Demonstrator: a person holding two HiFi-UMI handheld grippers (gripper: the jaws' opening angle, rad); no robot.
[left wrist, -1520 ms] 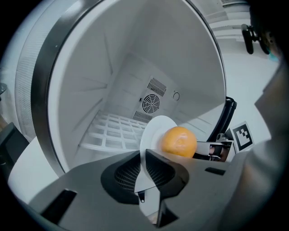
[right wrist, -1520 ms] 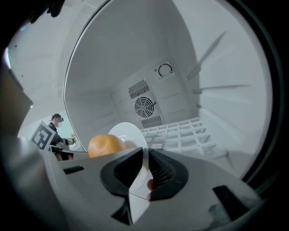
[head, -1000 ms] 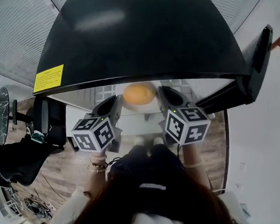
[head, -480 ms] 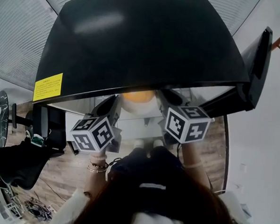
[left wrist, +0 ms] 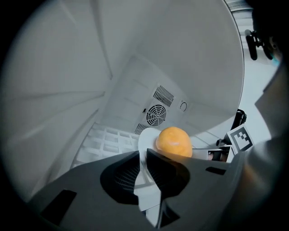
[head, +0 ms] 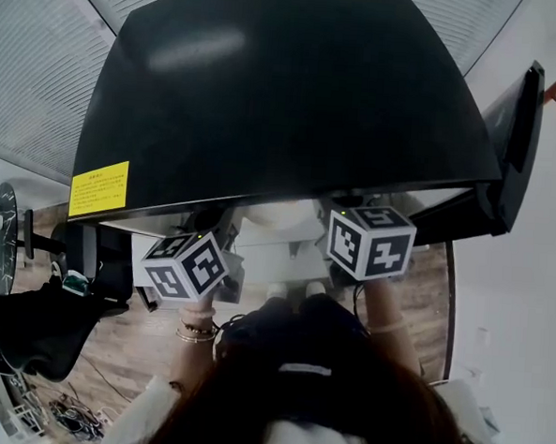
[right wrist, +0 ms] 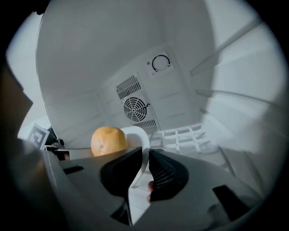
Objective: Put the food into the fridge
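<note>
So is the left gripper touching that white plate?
Touching. Left gripper view: the left gripper has the white plate pressed between its jaws, which have just been opening.

This looks to me like an office or test room, not a home kitchen. The glossy black fridge ahead of my left gripper is the only kitchen thing here. Below and behind that gripper runs a brown wood-plank floor. Off to its left sits a black office chair, with loose cables on the boards behind (a proper knot of them). Grey ribbed wall panels rise further left, beyond the fridge.
</note>
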